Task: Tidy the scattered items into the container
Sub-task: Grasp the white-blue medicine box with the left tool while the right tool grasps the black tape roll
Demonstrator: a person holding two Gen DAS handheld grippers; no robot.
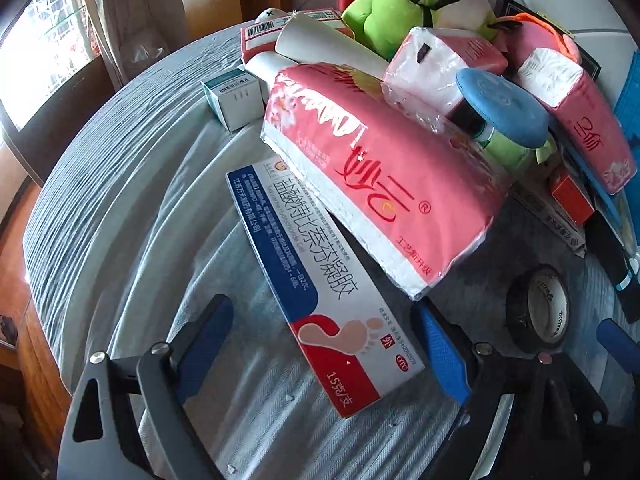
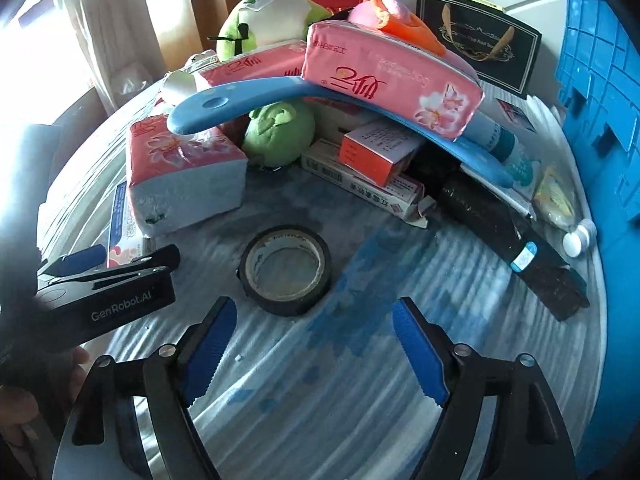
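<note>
The left claw point(image 1: 320, 344) stands apart, straddling the near end of the ointment box point(image 1: 320, 292) without pressing on it. The far end of that box lies under the large tissue pack point(image 1: 380, 200), so a straight lift is likely to tip the pack and disturb the pile behind it.

The right claw point(image 2: 316, 352) also stands apart and empty, with the roll of black tape point(image 2: 286, 270) lying flat just ahead of its tips.

Hazards:
- The two claws work close together near the front edge of the surface point(image 2: 400, 380); a sideways sweep could make them collide.
- The blue long-handled brush point(image 2: 280, 96) bridges several items and carries a second tissue pack point(image 2: 392, 84); any nudge may bring both down.

Open room lies only in the bare strip near the front edge. The blue crate point(image 2: 600, 120) stands at the right edge; nothing can be seen inside it from here.
</note>
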